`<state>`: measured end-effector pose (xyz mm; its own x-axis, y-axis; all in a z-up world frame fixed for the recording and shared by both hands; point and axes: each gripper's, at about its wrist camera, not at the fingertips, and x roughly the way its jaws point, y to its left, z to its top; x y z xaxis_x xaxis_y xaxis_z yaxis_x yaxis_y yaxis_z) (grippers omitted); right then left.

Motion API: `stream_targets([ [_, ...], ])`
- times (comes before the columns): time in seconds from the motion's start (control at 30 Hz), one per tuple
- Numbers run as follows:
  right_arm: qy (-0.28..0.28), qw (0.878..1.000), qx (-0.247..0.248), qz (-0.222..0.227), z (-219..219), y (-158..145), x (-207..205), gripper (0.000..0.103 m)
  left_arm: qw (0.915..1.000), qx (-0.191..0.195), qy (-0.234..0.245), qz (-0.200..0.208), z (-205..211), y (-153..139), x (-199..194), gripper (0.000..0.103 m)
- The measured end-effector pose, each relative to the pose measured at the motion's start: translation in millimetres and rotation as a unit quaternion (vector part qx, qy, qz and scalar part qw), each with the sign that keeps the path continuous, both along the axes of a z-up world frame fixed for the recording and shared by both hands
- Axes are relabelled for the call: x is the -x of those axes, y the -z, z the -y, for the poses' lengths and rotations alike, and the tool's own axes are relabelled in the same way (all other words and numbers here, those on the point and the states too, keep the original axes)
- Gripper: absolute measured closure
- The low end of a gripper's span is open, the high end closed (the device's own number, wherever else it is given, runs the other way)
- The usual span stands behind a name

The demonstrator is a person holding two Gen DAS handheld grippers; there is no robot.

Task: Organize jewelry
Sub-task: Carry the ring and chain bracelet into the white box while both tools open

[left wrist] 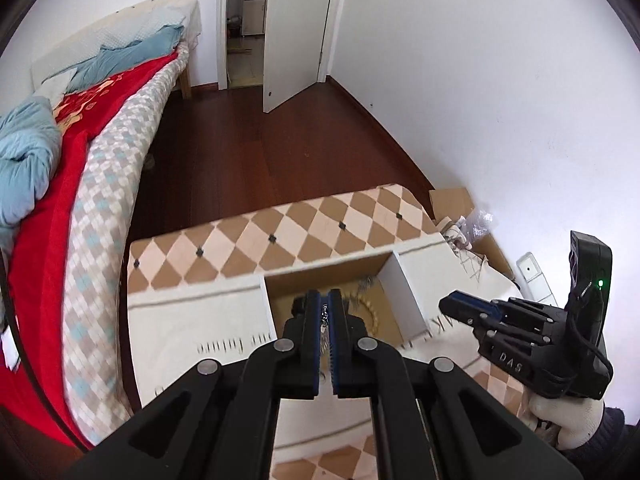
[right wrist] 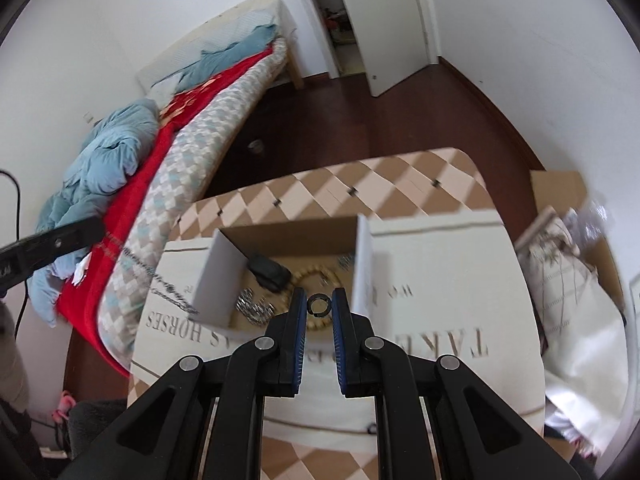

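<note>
An open cardboard box with white flaps stands on a small checkered table. Inside lie a beaded bracelet, silver chains and a dark object. My right gripper is shut on a small dark ring above the box's near edge. My left gripper is shut on a silver chain that hangs from its fingers; in the right wrist view the chain dangles left of the box. The box and bracelet show in the left wrist view too.
A bed with red and blue bedding lies to the left. A cardboard carton with plastic wrap stands right of the table by the white wall. Dark wood floor leads to an open door.
</note>
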<state>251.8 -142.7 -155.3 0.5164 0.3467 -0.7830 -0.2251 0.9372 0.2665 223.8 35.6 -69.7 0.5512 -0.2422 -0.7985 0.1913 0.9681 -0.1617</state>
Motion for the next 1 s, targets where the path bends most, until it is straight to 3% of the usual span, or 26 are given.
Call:
stream_targets([
  [0.17,-0.012,1.0,0.004,-0.024,-14,8,-33,0.09,0.9997,-0.004,0.006,-0.024,-2,18,-40,0.102],
  [0.33,-0.023,0.998,0.007,-0.058,-24,24,-64,0.09,0.9976,-0.011,0.006,-0.068,-3,55,-72,0.102],
  [0.63,-0.044,0.994,0.02,-0.101,-36,44,-95,0.09,0.9924,0.005,-0.023,-0.121,-20,100,-91,0.099],
  [0.77,-0.044,0.992,0.029,-0.114,-38,47,-101,0.089,0.9891,-0.014,-0.058,-0.135,-26,108,-94,0.094],
  [0.83,-0.037,0.991,0.029,-0.125,-36,48,-102,0.086,0.9885,-0.025,-0.07,-0.132,-27,109,-93,0.085],
  [0.87,-0.032,0.991,0.027,-0.129,-34,48,-102,0.078,0.9889,-0.029,-0.076,-0.125,-28,108,-91,0.079],
  [0.93,-0.03,0.99,0.021,-0.134,-31,47,-101,0.065,0.989,-0.039,-0.084,-0.116,-27,107,-88,0.037],
  [1.0,-0.028,0.99,0.022,-0.134,-28,45,-99,0.058,0.9904,-0.047,-0.093,-0.091,-27,103,-82,0.02],
])
